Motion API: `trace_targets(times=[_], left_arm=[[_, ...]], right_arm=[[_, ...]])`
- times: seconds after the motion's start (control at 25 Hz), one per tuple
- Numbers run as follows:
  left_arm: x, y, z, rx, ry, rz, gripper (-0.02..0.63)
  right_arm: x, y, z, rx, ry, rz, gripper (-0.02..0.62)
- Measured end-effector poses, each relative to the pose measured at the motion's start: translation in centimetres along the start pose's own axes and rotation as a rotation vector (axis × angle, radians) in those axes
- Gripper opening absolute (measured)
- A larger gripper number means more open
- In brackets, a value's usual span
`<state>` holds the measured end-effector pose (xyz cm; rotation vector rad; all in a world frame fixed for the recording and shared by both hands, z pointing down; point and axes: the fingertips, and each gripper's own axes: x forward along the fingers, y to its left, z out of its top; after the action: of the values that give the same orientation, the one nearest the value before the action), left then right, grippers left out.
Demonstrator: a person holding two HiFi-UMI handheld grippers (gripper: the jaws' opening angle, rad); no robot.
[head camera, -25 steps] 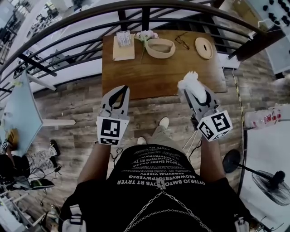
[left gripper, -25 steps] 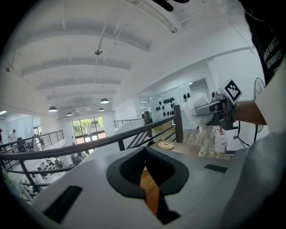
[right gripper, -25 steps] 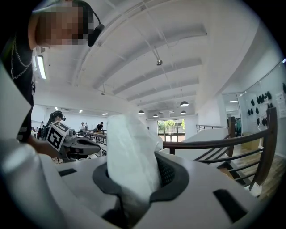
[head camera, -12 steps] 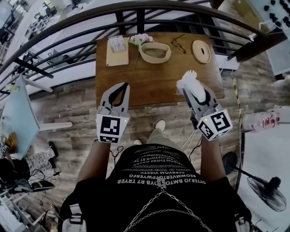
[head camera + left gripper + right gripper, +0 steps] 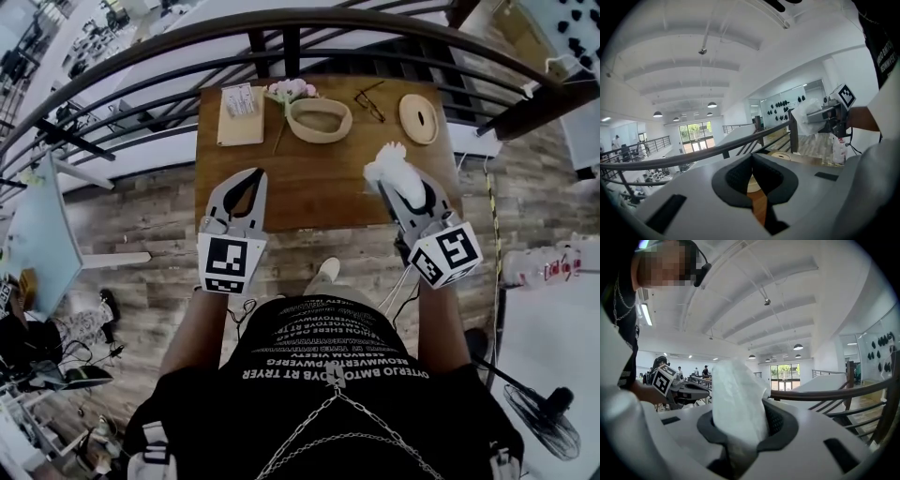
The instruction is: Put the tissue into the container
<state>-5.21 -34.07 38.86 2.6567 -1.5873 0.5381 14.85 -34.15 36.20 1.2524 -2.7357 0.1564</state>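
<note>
wooden table point(image 5: 319, 169) by railing point(image 5: 309, 18) | left gripper point(image 5: 252, 176) jaws closed | right gripper point(image 5: 396, 184) jaws hold tissue point(image 5: 385, 161)

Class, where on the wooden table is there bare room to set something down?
Bare: the table's near half, from the container to the front edge. Crowded: the far edge, lined with box, flowers, container, glasses and round lid.

The tissue point(image 5: 387, 167) is white. The table point(image 5: 319, 178) is brown wood with a streaky grain. The container point(image 5: 319, 119) and the round disc point(image 5: 418, 118) are pale tan. The flowers point(image 5: 292, 90) are pink. The left gripper point(image 5: 249, 178) and the right gripper point(image 5: 401, 187) are light grey with black pads point(image 5: 736, 176), and their cubes point(image 5: 228, 265) have black and white squares. The shirt point(image 5: 328, 375) is black with white letters. The floor point(image 5: 141, 216) is grey-brown planks
</note>
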Motion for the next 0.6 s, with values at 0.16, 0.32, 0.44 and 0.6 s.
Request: trace_targets(times=[0.16, 0.32, 0.44, 0.6], left_arm=[[1.5, -1.1, 0.8, 0.005, 0.007, 0.027, 0.025], [2.9, -1.9, 2.1, 0.009, -0.003, 0.053, 0.025], [3.7, -2.5, 2.9, 0.013, -0.011, 0.072, 0.025], [4.4, -3.3, 2.7, 0.01, 0.008, 0.083, 0.025]], right_arm=[[-0.3, -2.1, 0.3, -0.005, -0.007, 0.029, 0.117], [-0.2, -4.0, 0.8, -0.013, -0.018, 0.055, 0.117], [-0.1, -5.2, 1.0, -0.021, -0.03, 0.074, 0.118], [0.1, -6.5, 0.7, -0.007, -0.036, 0.085, 0.118]])
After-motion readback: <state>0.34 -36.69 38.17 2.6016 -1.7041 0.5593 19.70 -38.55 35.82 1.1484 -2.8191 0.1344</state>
